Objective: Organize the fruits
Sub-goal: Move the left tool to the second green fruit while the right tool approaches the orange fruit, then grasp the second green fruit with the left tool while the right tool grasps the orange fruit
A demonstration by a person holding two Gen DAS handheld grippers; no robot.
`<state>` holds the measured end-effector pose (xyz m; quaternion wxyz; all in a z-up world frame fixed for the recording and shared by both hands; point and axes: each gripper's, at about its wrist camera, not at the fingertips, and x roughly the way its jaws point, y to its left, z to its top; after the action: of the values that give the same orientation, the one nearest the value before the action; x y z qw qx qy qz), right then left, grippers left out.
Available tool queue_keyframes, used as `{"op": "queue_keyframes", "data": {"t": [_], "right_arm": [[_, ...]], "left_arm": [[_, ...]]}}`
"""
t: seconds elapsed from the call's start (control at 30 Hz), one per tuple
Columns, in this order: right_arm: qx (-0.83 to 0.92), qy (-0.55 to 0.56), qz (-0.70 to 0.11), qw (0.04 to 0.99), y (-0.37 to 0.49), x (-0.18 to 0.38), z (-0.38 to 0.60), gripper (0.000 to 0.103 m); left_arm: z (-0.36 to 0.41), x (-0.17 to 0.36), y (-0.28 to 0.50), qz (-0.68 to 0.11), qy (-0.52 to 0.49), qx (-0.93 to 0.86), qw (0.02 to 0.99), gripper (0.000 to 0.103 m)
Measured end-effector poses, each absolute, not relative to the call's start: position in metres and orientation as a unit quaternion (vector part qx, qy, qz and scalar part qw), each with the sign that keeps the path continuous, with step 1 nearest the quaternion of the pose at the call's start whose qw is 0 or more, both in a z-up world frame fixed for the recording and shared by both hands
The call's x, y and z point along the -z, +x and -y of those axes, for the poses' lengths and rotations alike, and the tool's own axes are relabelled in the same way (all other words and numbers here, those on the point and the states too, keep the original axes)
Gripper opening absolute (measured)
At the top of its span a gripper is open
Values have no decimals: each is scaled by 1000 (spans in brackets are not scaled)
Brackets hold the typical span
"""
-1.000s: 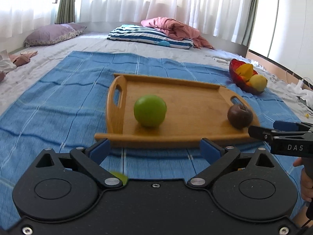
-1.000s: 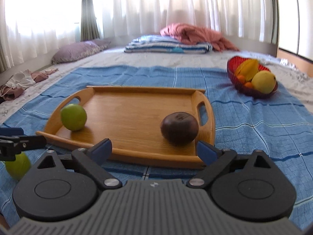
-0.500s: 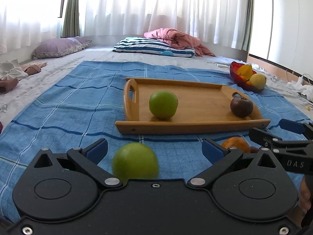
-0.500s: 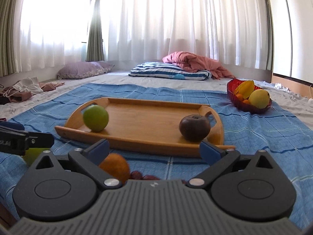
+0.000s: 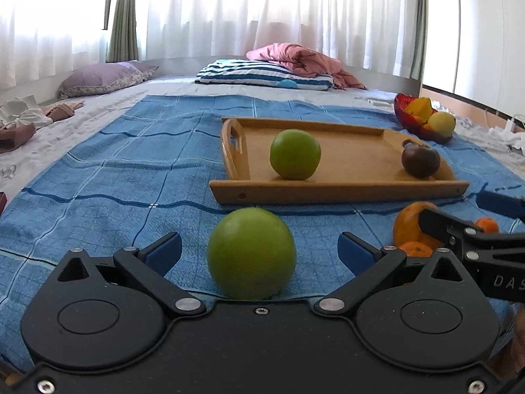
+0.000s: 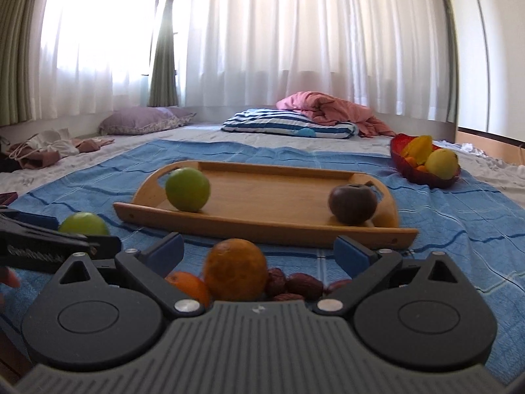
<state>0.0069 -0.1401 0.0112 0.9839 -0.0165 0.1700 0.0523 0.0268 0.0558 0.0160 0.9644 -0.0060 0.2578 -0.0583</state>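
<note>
Meanwhile, both grippers hang spread wide, the left gripper point(image 5: 259, 251) around a loose green apple point(image 5: 251, 252) and the right gripper point(image 6: 259, 251) around an orange point(image 6: 235, 270) before the wooden tray point(image 6: 262, 226); an off-centre squeeze could send either rolling across the blue cloth point(image 5: 131, 170).

Left wrist view: the lower part of the near green apple point(image 5: 252, 252) is hidden behind the gripper body. The large orange point(image 5: 406, 224) is partly covered by a finger of the right gripper point(image 5: 472, 218), whose body is cut off by the right picture edge. Right wrist view: the small orange point(image 6: 188, 285) and the dates point(image 6: 297, 286) are partly hidden behind the gripper housing. Contents of the red bowl point(image 6: 414, 171) are only partly identifiable.
</note>
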Motion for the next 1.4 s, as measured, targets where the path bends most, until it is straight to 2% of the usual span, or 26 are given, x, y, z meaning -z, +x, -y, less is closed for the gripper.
{"op": "queue_keyframes", "data": {"t": [0.2, 0.27, 0.53, 0.6, 0.67, 0.83, 1.3, 1.4], "right_arm": [[-57, -23, -184, 981, 16, -9, 126, 93], [-62, -23, -191, 979, 19, -8, 122, 91], [-58, -45, -214, 974, 30, 3, 108, 82], [-57, -41, -216, 974, 33, 4, 108, 81], [-57, -37, -220, 973, 35, 5, 108, 80], [-65, -30, -228, 971, 40, 6, 109, 76], [-78, -21, -226, 971, 41, 9, 111, 73], [-78, -14, -224, 971, 41, 9, 113, 70]], "left_arm": [[-58, -4, 32, -267, -2, 61, 962, 93], [-59, -1, 34, -271, -2, 66, 960, 87], [-67, 7, 39, -267, -19, 73, 961, 79], [-69, 8, 39, -265, -20, 75, 961, 75], [-70, 8, 40, -263, -15, 76, 962, 66], [-70, 8, 40, -260, -16, 88, 961, 57], [-64, 8, 39, -258, -6, 80, 963, 56], [-63, 7, 40, -260, -5, 77, 963, 56]]}}
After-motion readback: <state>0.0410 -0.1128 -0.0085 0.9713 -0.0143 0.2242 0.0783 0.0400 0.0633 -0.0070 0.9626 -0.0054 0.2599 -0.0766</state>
